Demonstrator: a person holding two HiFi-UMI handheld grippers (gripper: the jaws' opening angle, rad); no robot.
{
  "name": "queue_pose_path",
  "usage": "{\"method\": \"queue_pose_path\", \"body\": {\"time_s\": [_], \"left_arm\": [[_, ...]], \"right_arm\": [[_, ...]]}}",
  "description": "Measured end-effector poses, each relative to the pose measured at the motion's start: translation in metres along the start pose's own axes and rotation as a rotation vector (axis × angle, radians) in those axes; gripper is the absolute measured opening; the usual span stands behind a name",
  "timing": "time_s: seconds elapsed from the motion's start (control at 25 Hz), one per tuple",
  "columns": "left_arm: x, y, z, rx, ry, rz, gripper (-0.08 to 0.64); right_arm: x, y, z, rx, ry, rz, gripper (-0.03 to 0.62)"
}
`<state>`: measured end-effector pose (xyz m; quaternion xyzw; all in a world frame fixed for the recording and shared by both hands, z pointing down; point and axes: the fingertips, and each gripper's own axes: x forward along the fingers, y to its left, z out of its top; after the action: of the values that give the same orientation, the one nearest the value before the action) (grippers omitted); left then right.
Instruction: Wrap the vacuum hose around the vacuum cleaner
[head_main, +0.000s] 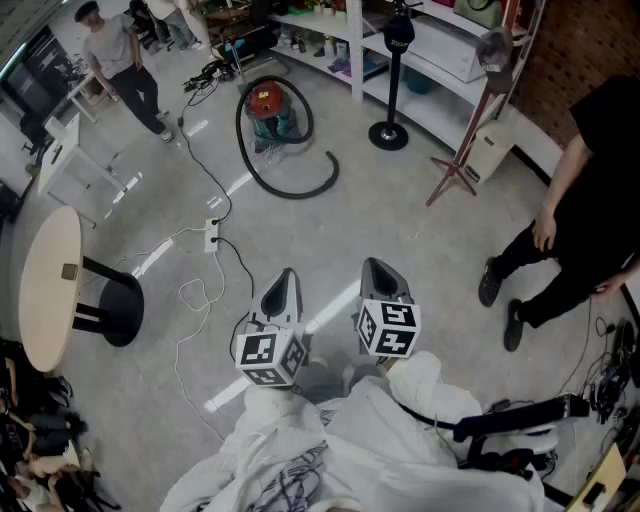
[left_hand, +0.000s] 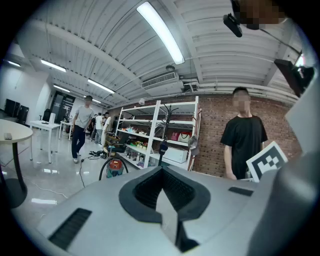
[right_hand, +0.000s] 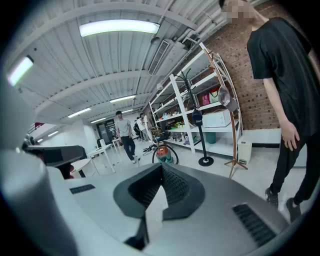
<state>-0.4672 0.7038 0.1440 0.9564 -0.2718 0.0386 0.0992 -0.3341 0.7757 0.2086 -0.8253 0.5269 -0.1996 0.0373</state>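
The grey left gripper and grey right gripper are hovering at lower centre of the head view, each with jaws pressed together on nothing. The red-topped vacuum cleaner is sitting at upper centre, its black hose curling across the pale floor.

Glossy floor (matt plastic hose)

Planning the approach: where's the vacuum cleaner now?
Head view, upper centre-left: vacuum cleaner stands on the floor before the shelving, hose lying loose beside it.
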Motion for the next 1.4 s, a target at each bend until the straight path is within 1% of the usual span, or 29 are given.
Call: {"method": "queue_pose_path", "body": {"time_s": [0.16, 0.32, 0.52, 0.64, 0.8, 0.96, 1.08, 1.2, 1.4], "left_arm": [[0.036, 0.002, 0.001, 0.012, 0.022, -0.012, -0.003], [0.077, 0.009, 0.005, 0.017, 0.014, -0.031, -0.003], [0.151, 0.021, -0.001, -0.013, 0.029, -0.056, -0.003], [0.202, 0.036, 0.008, -0.011, 0.03, -0.065, -0.003], [0.27, 0.065, 0.03, -0.007, 0.024, -0.053, -0.003], [0.324, 0.096, 0.055, -0.002, 0.013, -0.026, -0.003], [0.356, 0.116, 0.062, -0.006, 0.012, -0.015, -0.003], [0.388, 0.133, 0.062, -0.017, 0.023, 0.001, -0.003], [0.438, 0.149, 0.059, -0.042, 0.036, 0.058, -0.003]], "right_arm": [[0.018, -0.02, 0.012, 0.004, -0.019, -0.028, 0.014], [0.05, -0.041, 0.023, 0.027, -0.037, -0.05, 0.013], [0.105, -0.074, 0.036, 0.023, -0.021, -0.086, 0.014], [0.149, -0.092, 0.055, 0.018, -0.017, -0.102, 0.014], [0.213, -0.108, 0.094, 0.002, -0.034, -0.107, 0.013], [0.274, -0.114, 0.129, -0.001, -0.05, -0.105, 0.014], [0.31, -0.119, 0.145, -0.003, -0.052, -0.107, 0.013], [0.347, -0.128, 0.152, 0.003, -0.034, -0.107, 0.014], [0.401, -0.156, 0.172, -0.003, -0.016, -0.095, 0.013]]}}
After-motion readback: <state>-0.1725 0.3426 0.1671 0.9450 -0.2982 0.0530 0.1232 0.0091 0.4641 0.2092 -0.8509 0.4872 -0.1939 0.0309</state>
